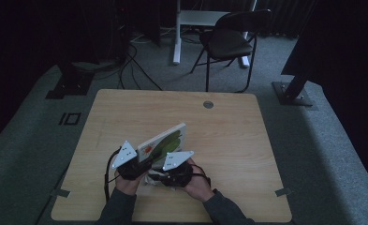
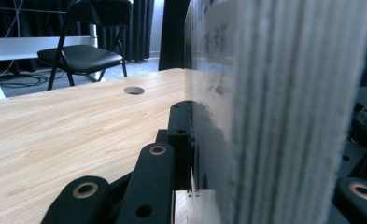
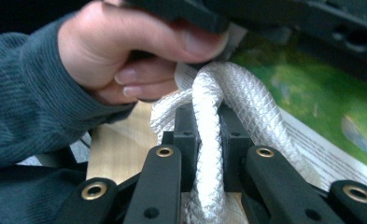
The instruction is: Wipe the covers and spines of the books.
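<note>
A thick book point(image 1: 163, 142) with a green picture on its cover stands tilted on edge near the table's front. My left gripper point(image 1: 131, 163) is shut on its near end; in the left gripper view the book's page edges point(image 2: 274, 107) fill the gap between the jaws. My right gripper point(image 1: 173, 172) sits just right of it, low beside the book. In the right gripper view a white braided rope point(image 3: 208, 140) runs up between the jaws, and my right gripper point(image 3: 208, 122) is shut on it. The green page point(image 3: 312, 88) lies behind the rope.
The wooden table point(image 1: 228, 140) has a round cable hole point(image 1: 208, 104) at its back edge. A black folding chair point(image 1: 231, 40) and a white desk leg point(image 1: 176, 33) stand on the carpet beyond. The person's hand point(image 3: 125, 51) is close to the rope.
</note>
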`<action>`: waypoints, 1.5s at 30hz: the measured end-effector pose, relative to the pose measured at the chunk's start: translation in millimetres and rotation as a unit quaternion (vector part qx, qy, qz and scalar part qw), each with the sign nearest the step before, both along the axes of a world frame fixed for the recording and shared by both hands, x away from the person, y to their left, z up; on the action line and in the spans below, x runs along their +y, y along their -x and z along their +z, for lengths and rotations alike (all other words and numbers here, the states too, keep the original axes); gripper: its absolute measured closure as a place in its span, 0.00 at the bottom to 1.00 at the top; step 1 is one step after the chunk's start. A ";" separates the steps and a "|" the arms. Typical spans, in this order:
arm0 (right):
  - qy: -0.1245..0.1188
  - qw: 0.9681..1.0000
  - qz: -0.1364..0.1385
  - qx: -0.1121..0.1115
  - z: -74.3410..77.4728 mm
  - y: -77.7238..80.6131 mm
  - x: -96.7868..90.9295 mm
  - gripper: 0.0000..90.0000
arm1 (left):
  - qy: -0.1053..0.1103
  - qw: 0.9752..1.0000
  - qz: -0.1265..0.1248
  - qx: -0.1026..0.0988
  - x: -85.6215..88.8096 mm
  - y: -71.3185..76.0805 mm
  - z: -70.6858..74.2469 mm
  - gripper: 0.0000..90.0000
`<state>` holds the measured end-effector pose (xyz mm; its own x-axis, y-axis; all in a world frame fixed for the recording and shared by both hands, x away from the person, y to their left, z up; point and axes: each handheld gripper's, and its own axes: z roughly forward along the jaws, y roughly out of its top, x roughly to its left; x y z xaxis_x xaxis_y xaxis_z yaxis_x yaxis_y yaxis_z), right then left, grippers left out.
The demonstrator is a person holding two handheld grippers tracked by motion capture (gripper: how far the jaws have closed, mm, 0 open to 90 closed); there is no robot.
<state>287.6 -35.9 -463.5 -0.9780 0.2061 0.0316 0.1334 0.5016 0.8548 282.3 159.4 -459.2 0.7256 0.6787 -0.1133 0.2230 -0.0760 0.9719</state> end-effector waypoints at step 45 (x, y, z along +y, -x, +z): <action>0.003 0.987 -0.157 0.030 -20.9 -52.7 -83.9 0.90 | 0.006 1.000 0.001 -0.014 8.1 3.7 10.9 0.87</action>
<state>340.3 -119.8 -484.4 -0.8625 0.4988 0.0851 0.3329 0.4328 0.8378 278.7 167.6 -448.3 0.7267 0.6794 -0.1016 0.1956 -0.0628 0.9787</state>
